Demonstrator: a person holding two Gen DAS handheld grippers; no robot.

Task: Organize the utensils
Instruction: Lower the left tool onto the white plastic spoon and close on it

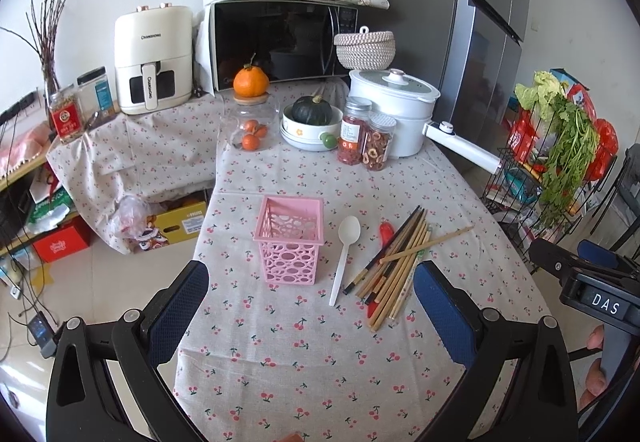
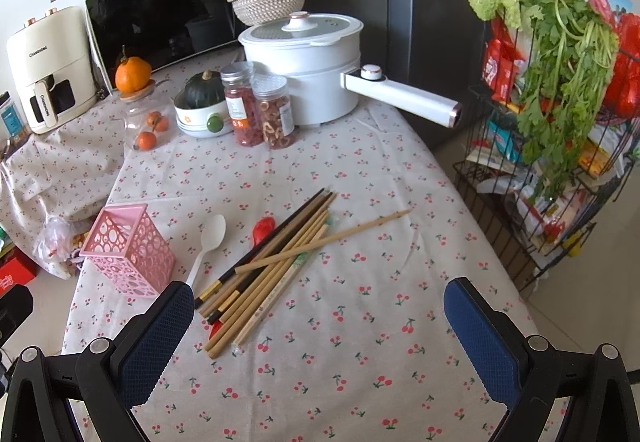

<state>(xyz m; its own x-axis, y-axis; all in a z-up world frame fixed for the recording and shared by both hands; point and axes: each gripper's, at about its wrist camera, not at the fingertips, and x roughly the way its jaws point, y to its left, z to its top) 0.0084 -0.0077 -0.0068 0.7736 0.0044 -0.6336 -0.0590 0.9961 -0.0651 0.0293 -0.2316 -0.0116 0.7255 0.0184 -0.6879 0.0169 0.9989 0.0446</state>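
Nearest your lens, your left gripper (image 1: pixel 310 312) stands spread wide over bare cherry-print tablecloth (image 1: pixel 304 374), holding nothing. Your right gripper (image 2: pixel 318 326) is equally agape and empty, its left pad just beside the near ends of the chopsticks (image 2: pixel 276 254).

Nothing looks sorted yet, so I judge you to be at the very start: the approach to a first pick.

In the left wrist view the pink holder (image 1: pixel 290 242) stands upright at about 12 o'clock from your left gripper. The white spoon (image 1: pixel 344 258) lies flat just to the holder's right, bowl pointing away from you. The chopsticks form a loose heap at about 1 o'clock, lying partly over a red spoon (image 1: pixel 386 232), with one pale stick crossing the rest at an angle.

From the right wrist view the heap sits at 11 o'clock from your right gripper, so that hand seems best placed. The next move calls for closing across a few sticks near their near ends, lifting them clear, then tipping them upright over the holder's mouth. The crossing stick may roll off or drag others.

As for containers:
- The holder appears empty.
- A glass jar (image 2: pixel 144 122) at the far side holds small oranges, with a larger one on its lid.
- Two clear jars (image 2: pixel 262 110) hold reddish dried goods.
- A bowl (image 2: pixel 200 118) cradles a dark green squash.
- The white pot (image 2: pixel 308 62) is lidded, its contents hidden.
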